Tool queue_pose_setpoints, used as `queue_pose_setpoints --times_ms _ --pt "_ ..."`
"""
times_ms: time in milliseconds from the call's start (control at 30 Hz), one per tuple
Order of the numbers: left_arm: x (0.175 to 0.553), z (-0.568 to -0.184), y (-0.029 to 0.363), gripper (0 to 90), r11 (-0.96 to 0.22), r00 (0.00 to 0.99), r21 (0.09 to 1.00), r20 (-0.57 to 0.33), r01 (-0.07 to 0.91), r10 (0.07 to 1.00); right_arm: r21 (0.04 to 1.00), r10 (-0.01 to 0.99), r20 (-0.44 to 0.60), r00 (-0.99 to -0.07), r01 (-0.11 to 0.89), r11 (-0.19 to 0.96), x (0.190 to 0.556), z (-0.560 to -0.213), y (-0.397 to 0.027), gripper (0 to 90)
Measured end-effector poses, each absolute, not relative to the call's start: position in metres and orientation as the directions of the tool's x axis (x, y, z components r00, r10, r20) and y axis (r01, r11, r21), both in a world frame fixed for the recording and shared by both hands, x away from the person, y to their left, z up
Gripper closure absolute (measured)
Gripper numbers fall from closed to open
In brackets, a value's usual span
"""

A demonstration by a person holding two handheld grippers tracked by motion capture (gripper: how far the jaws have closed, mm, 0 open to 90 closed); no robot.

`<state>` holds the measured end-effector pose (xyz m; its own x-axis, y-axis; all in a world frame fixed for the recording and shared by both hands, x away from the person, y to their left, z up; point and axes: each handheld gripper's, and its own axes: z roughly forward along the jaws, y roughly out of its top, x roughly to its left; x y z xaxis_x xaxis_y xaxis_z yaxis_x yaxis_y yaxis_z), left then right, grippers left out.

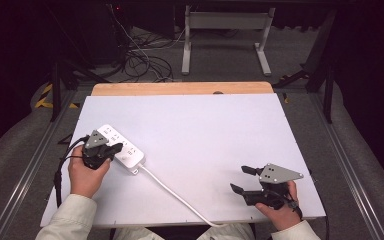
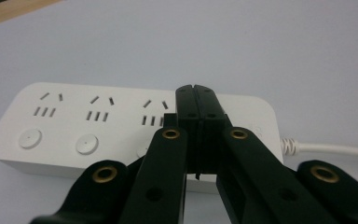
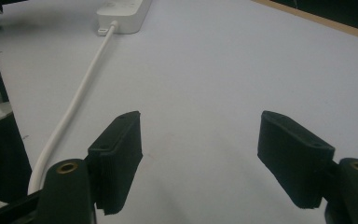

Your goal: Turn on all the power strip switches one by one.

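White power strip [image 2: 121,126] beneath closed left gripper [image 2: 196,100].

Power strip [image 2: 121,126] looks like smooth white plastic with a slight sheen, its cord [image 1: 177,196] the same white with a rubbery-looking smooth skin; table top [image 1: 205,135] is a matt pale sheet, bare light wood strip [image 1: 182,88] along the far edge. Left gripper [image 2: 196,100] and right gripper [image 3: 200,154] are matt black plastic with brass-coloured metal rivets, right gripper's pads [image 3: 121,154] slightly rough, grey plates look like dull metal; sleeve [image 1: 70,220] is pale matt cloth
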<state>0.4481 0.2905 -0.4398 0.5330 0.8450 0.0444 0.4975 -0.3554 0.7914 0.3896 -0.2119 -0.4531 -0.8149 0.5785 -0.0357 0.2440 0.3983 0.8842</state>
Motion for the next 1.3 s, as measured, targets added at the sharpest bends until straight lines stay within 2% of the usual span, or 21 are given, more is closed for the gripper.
queue_pose_setpoints --times_ms 700,1300 --pt "0.461 -0.451 0.308 90.0 -0.340 0.479 0.766 0.048 0.545 0.876 0.883 0.577 -0.037 -0.816 0.244 0.402 0.390 -0.453 -0.212 30.6" --pt "0.466 -0.459 0.308 90.0 -0.340 0.485 0.748 0.028 0.570 0.874 0.882 0.577 -0.034 -0.816 0.247 0.402 0.390 -0.454 -0.212 30.6"
